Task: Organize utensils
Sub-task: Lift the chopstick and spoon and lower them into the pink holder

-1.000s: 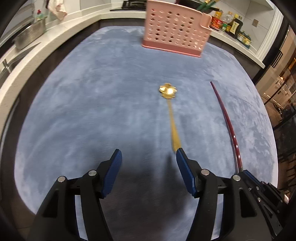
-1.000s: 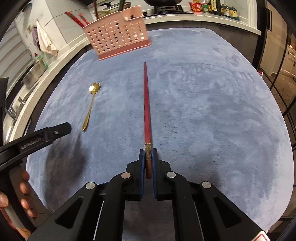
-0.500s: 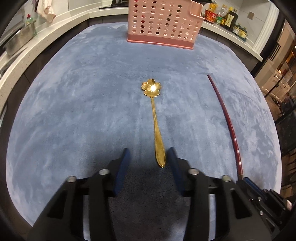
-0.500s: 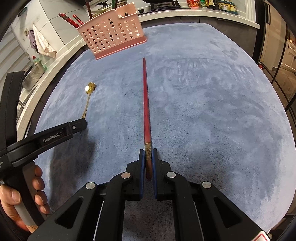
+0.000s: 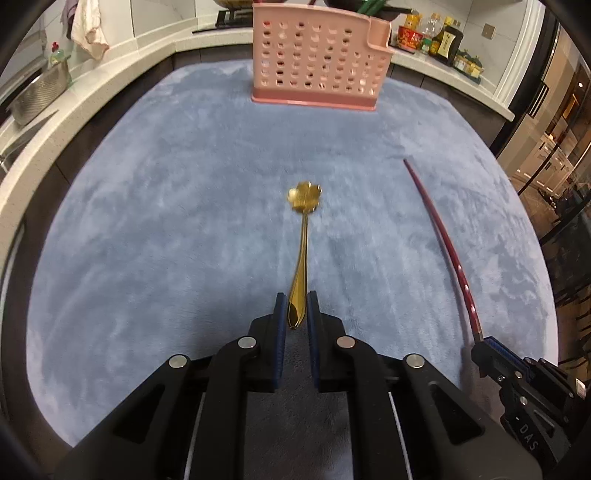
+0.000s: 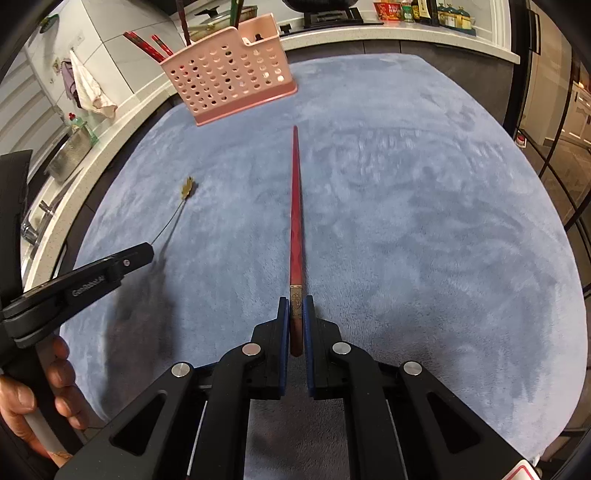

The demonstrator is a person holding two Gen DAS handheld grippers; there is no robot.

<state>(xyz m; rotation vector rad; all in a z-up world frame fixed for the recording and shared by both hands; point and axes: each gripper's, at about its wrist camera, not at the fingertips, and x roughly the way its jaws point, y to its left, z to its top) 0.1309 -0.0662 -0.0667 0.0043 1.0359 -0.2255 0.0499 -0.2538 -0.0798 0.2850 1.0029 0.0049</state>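
My left gripper (image 5: 296,300) is shut on the handle end of a gold spoon (image 5: 302,236) with a flower-shaped bowl, which points away toward the pink perforated utensil basket (image 5: 317,62). My right gripper (image 6: 296,305) is shut on the thick end of a red chopstick (image 6: 295,206), which also points toward the basket (image 6: 229,70). In the right wrist view the spoon (image 6: 177,210) is raised above its shadow on the mat. The chopstick (image 5: 441,236) and the right gripper (image 5: 491,350) show at the right of the left wrist view.
A blue-grey plush mat (image 5: 166,221) covers the table. The basket holds several red chopsticks (image 6: 147,46). A white counter runs behind with a metal bin (image 5: 37,96), a cloth (image 5: 88,33) and sauce bottles (image 5: 436,38).
My left gripper moved up to the spoon's handle and closed on it, then lifted it slightly. My right gripper kept its hold on the chopstick.
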